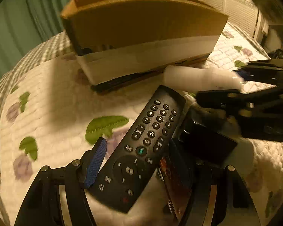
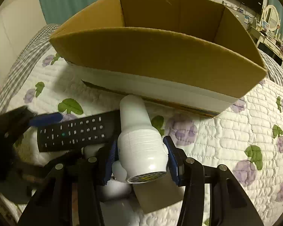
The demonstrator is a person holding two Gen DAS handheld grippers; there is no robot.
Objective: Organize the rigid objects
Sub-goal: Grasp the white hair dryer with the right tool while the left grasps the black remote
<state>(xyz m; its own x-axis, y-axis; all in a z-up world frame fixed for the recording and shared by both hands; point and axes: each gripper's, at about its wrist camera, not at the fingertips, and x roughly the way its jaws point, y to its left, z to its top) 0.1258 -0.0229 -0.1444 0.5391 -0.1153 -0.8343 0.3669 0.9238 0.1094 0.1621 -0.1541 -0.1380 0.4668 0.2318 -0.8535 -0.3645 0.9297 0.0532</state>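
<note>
My left gripper (image 1: 135, 158) is shut on a black remote control (image 1: 141, 146), held just above the quilt with its number keys pointing toward the box; the remote also shows in the right wrist view (image 2: 73, 131). My right gripper (image 2: 141, 156) is shut on a white plastic bottle (image 2: 139, 143), its cap end pointing at the box; the bottle appears blurred in the left wrist view (image 1: 198, 79). An open cardboard box (image 2: 160, 60) stands on the bed ahead of both grippers; it also shows in the left wrist view (image 1: 145, 28).
A flowered quilt (image 2: 235, 131) covers the bed. A dark box-like object (image 1: 207, 141) and a dark red packet (image 1: 173, 180) lie under my left gripper's right finger. A brown card piece (image 2: 156, 194) lies under the bottle. Green curtains (image 1: 18, 28) hang behind.
</note>
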